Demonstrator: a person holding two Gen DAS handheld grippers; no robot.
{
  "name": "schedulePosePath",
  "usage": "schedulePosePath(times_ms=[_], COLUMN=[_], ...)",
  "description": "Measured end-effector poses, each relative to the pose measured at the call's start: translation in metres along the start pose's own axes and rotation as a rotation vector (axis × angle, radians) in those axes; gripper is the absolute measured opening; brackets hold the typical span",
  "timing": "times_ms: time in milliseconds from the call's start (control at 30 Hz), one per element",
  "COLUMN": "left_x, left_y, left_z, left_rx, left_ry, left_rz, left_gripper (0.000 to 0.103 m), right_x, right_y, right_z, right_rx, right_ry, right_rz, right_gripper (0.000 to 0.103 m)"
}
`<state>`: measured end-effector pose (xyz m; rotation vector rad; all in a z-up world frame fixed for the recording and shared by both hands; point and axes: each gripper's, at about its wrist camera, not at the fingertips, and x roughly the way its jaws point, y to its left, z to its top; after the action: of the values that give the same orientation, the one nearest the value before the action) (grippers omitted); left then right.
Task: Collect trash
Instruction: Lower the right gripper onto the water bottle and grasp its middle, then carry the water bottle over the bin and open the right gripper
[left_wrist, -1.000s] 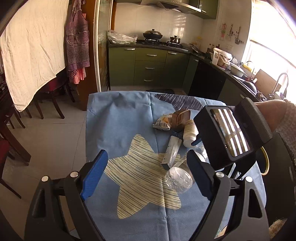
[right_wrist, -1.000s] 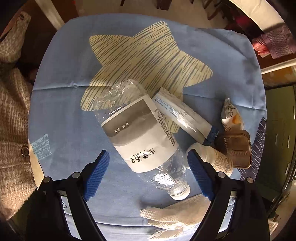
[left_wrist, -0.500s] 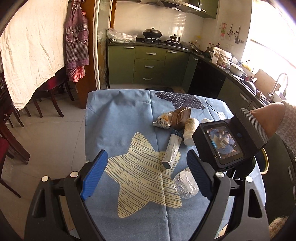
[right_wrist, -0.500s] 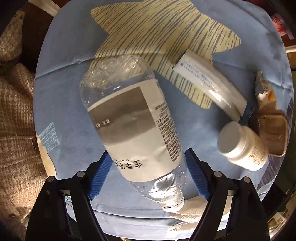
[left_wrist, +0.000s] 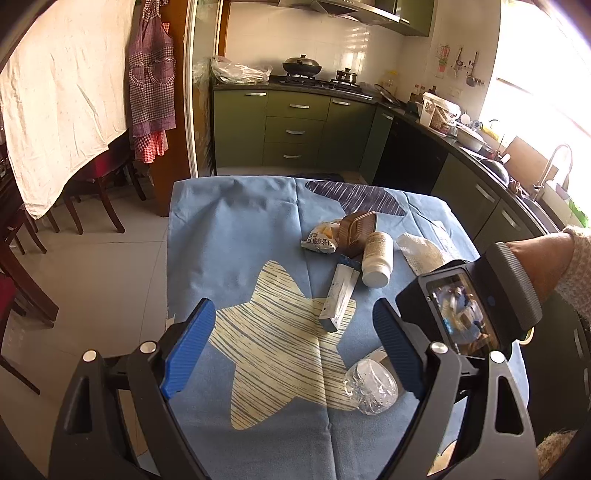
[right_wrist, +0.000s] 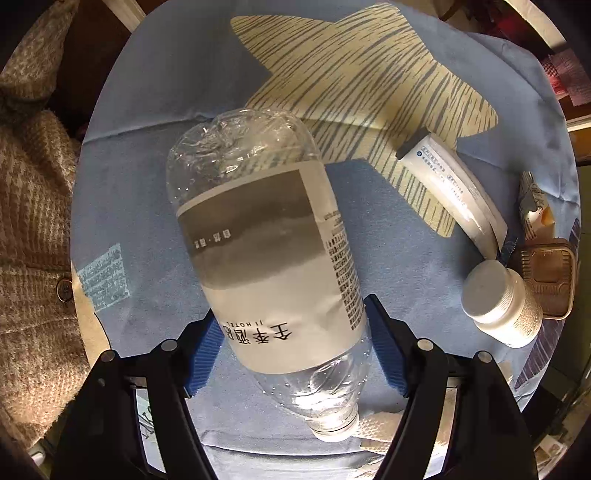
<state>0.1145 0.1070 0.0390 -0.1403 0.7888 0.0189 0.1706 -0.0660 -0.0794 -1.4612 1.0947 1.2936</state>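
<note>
A clear plastic bottle with a grey-and-white label is between the blue pads of my right gripper, which is shut on its lower body; its base also shows in the left wrist view. A white pill bottle, a white tube, a snack wrapper and a brown tray lie on the blue star-print cloth. My left gripper is open and empty above the cloth's near part.
A white knitted cloth lies at the table's right. The right gripper's body with its screen sits right of my left fingers. Green kitchen cabinets stand behind; wooden chairs are left on the tiled floor.
My right gripper has come down around the bottle and closed on it. In the left wrist view the right gripper moved lower and nearer.
</note>
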Motion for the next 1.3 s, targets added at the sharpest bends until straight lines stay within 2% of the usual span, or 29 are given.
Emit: schedulePosePath(times_ms=[133,267,400,667,767,900,967,1067,1200,1300], left_x=[-0.001,-0.004,-0.007,-0.011,-0.012,-0.012,-0.01,-0.007,-0.003,-0.001], left_y=[0.002,0.005,0.002,-0.014,-0.024,-0.038,-0.044,-0.056,-0.068,-0.074], left_z=[0.0,0.0,0.0,-0.001,-0.001,-0.001,-0.001,-0.001,-0.002,-0.001], left_rx=[-0.004,-0.011,-0.005,0.031,0.048,0.069,0.078,0.099,0.122,0.133], left_ry=[-0.005,-0.012,-0.017,-0.021,-0.024,-0.025,-0.024,-0.018,-0.007,-0.003], left_rz=[0.006,0.009,0.005,-0.017,-0.029,-0.05,-0.061,-0.077,-0.094,-0.099], left_gripper=[0.083,0.083,0.083,0.083,0.083,0.083,0.083,0.083,0.083,0.083], right_x=[0.001,0.002,0.006,-0.008,-0.021,-0.036,-0.048,-0.041,-0.021,-0.004], right_y=[0.014,0.003,-0.011,-0.012,-0.01,0.004,-0.012,-0.012,-0.021,-0.019], right_z=[-0.011,-0.026,-0.054,-0.136,-0.175,-0.246,-0.292,-0.355,-0.414,-0.455], right_rx=[0.032,0.149,0.243,0.42,0.509,0.653,0.743,0.901,1.092,1.185], right_ry=[-0.027,-0.035,-0.047,-0.12,-0.149,-0.162,-0.144,-0.096,-0.01,0.023], right_rz=[-0.028,0.025,0.058,0.01,-0.016,-0.071,-0.094,-0.121,-0.142,-0.133], right_gripper=[0.072,0.071,0.071,0.071,0.071,0.071,0.071,0.071,0.071,0.071])
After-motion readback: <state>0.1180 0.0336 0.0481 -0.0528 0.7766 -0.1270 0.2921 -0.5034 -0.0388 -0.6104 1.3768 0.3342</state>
